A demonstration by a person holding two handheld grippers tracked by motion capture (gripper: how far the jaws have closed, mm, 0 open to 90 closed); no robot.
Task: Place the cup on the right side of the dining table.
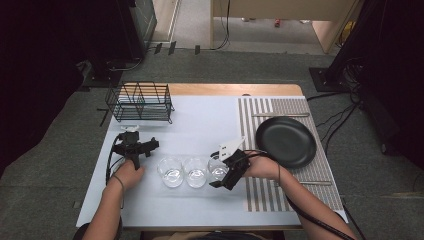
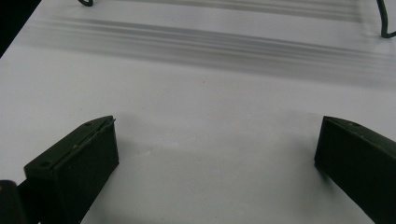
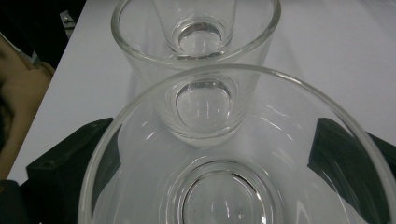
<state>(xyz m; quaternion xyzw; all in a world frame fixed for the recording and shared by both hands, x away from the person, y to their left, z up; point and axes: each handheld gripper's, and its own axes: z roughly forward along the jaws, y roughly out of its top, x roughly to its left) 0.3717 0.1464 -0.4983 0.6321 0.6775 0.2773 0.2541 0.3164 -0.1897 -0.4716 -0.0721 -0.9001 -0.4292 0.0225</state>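
Three clear drinking glasses stand in a row on the white surface [image 1: 200, 125], just left of the striped placemat [image 1: 260, 195]. The right claw [image 1: 223, 176] straddles the nearest glass [image 3: 233, 154], the right-hand one of the row, its jaws spread wide on either side of the glass without pressing it. The middle glass [image 3: 196, 56] stands just beyond. The left claw [image 2: 215, 154] rests wide open and empty on the surface left of the row, near the black wire rack [image 1: 141, 102]. A black plate [image 1: 286, 141] lies on the placemat.
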